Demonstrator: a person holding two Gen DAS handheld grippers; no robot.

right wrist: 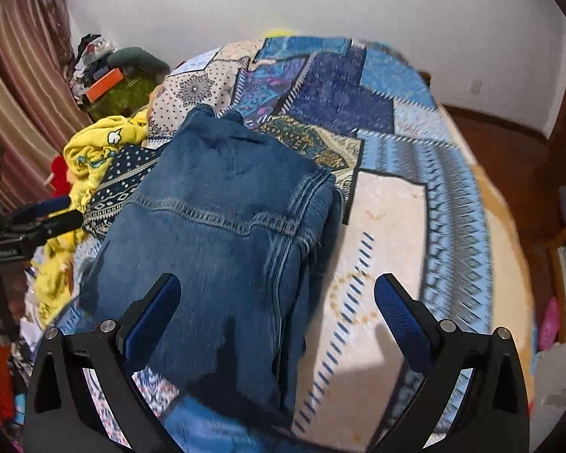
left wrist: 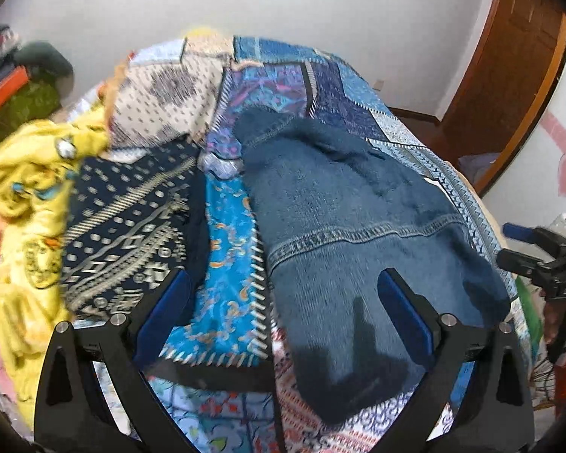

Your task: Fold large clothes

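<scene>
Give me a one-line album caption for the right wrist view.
Open right hand-held gripper hovers above a folded denim garment on a patchwork bedspread.

A bed with a blue patchwork cover carries everything. A folded denim garment lies near its middle. Along the left edge lie a navy patterned cloth and a crumpled yellow garment.

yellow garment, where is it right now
The yellow garment lies bunched at the bed's left edge in both views, beside the navy patterned cloth, left of the denim garment.
</scene>
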